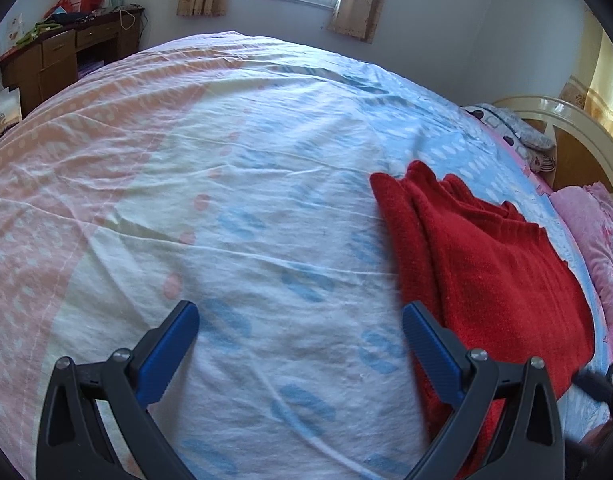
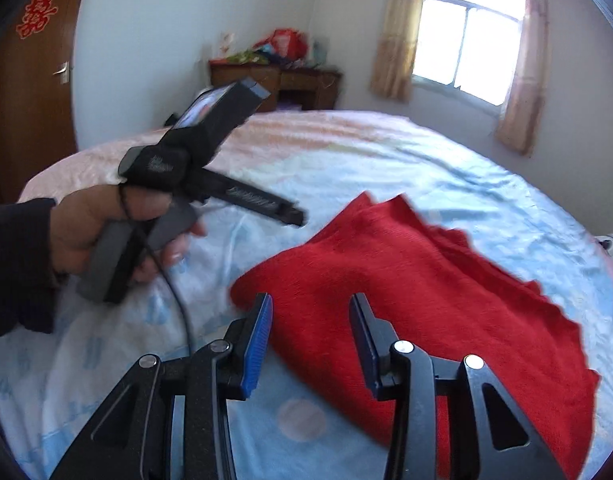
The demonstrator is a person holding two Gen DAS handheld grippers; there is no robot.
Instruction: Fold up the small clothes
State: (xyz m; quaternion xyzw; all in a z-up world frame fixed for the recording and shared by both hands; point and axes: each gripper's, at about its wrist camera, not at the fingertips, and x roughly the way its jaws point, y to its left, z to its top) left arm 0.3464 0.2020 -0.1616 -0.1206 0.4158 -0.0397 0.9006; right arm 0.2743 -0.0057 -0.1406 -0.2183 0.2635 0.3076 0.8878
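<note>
Left gripper [image 1: 300, 316]: we hold its jaws spread wide, empty.
Right gripper [image 2: 310, 308]: our jaws parted, nothing between.

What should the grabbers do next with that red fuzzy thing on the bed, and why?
Probably lower the right gripper onto the near edge of the red knitted garment and close on it. Both grippers are open and hold nothing; the left gripper is over the blue-dotted bedsheet beside the garment, which lies flat, apparently already folded over.

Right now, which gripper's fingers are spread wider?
The left gripper: its blue fingers stand far apart over bare bedsheet. The right gripper is open too, but narrower, over the red sweater.
</note>
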